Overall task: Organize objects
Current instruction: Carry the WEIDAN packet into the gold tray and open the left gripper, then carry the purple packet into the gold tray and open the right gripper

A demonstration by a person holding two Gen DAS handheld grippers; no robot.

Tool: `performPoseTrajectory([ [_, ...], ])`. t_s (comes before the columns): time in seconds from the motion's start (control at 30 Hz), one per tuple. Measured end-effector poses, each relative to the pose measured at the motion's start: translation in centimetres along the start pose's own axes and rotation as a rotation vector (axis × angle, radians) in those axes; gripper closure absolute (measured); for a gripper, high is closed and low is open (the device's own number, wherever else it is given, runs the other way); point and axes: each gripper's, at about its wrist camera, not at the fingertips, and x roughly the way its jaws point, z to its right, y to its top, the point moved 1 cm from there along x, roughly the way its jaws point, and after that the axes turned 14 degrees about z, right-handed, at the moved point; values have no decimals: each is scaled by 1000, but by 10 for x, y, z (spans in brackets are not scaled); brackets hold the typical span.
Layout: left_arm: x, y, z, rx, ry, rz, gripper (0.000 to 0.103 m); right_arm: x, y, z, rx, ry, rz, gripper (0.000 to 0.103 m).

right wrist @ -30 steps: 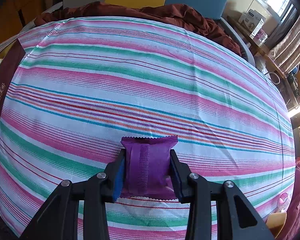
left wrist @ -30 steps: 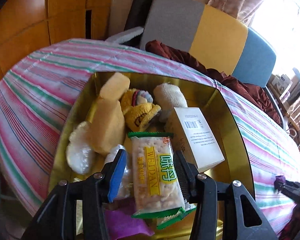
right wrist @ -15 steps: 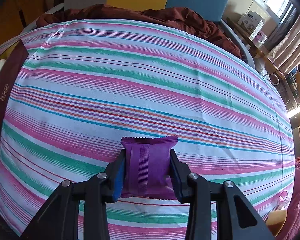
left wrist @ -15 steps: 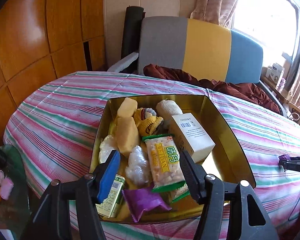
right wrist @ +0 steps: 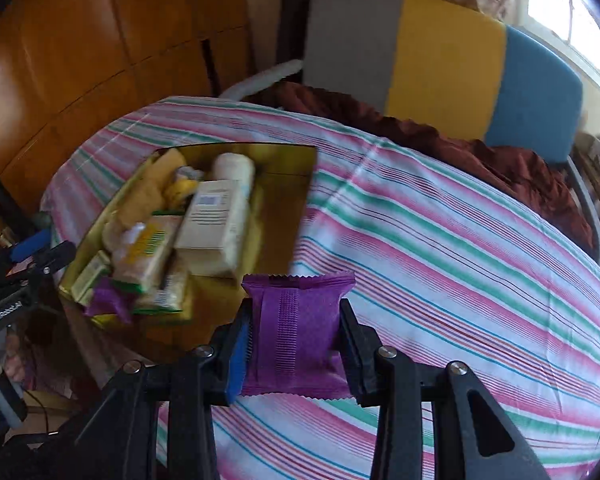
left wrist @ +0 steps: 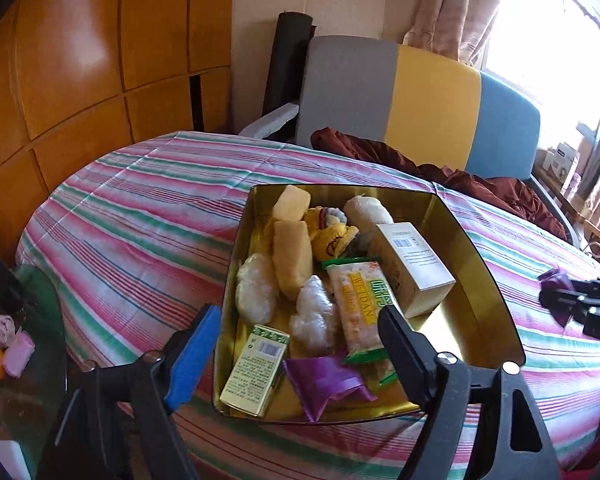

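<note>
Striped cloth (right wrist: 440,240) covers the table under a gold tin (left wrist: 484,276) of snacks. Right gripper (right wrist: 296,340) clamps a purple, ridged-seam packet (right wrist: 298,336) beside the tin; left gripper (left wrist: 296,344) gapes empty.

I see a striped tablecloth (left wrist: 140,216), a grey-yellow-blue sofa (left wrist: 432,112) behind with a maroon blanket (left wrist: 480,184) on it, wood-panelled wall (left wrist: 80,60) left, curtained window (left wrist: 548,28) right.

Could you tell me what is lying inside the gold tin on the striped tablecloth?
Inside the gold tin: a white carton, a WEIDAN cracker pack, a purple packet, a green-and-white box, yellow sponges, a plush toy and a rolled towel. Anything beneath them is covered.
</note>
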Motion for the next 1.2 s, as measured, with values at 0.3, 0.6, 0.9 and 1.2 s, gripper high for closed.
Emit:
performPoseTrajectory([
  [0.3,-12,-1,-31,-44,72,35,0,53,-11,-75,-144,77,-118,64],
  [0.6,-6,-4,-30,4,150,19,0,95,-24,-79,-177,2,-211,63],
  [0.9,-9,-1,-23,12,158,23,0,84,-31,-76,-162,-15,-181,54],
  [1.2,-19,-1,-22,-38,129,34,0,33,-20,-67,-24,-115,40,52],
])
